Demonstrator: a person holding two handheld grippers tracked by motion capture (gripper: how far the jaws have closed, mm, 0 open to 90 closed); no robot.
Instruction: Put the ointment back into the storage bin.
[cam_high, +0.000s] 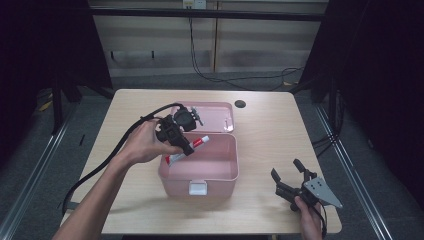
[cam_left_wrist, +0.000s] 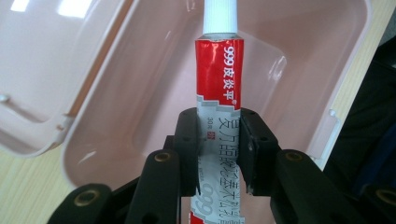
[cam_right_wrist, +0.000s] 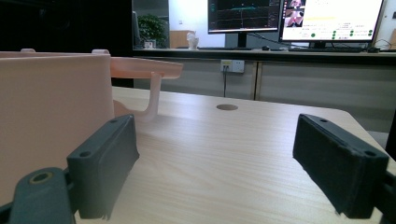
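A pale wooden counter (cam_high: 260, 125) stands in a dim room with grey floor and dark curtains at the frame's sides; the right gripper view shows lit monitors (cam_right_wrist: 294, 16) along the top edge. At the centre of the high view sits a pink plastic box with a hinged lid thrown open (cam_high: 200, 165), a white latch on its front wall.

The left claw (cam_left_wrist: 218, 140) is clamped on a red, white and grey squeeze tube with a ribbed white cap (cam_left_wrist: 218, 74). The red band reads "999" followed by Chinese characters; lower on the grey part "30g" can be made out, with larger Chinese characters running along the tube. In the left gripper view the tube's long axis runs straight up the frame, cap toward the top, over the box's hollow. In the high view it lies slanted, cap toward the upper right, above the box's left part.

The right claw (cam_high: 289, 172) rests at the lower right of the high view, jaws spread wide with nothing between them.
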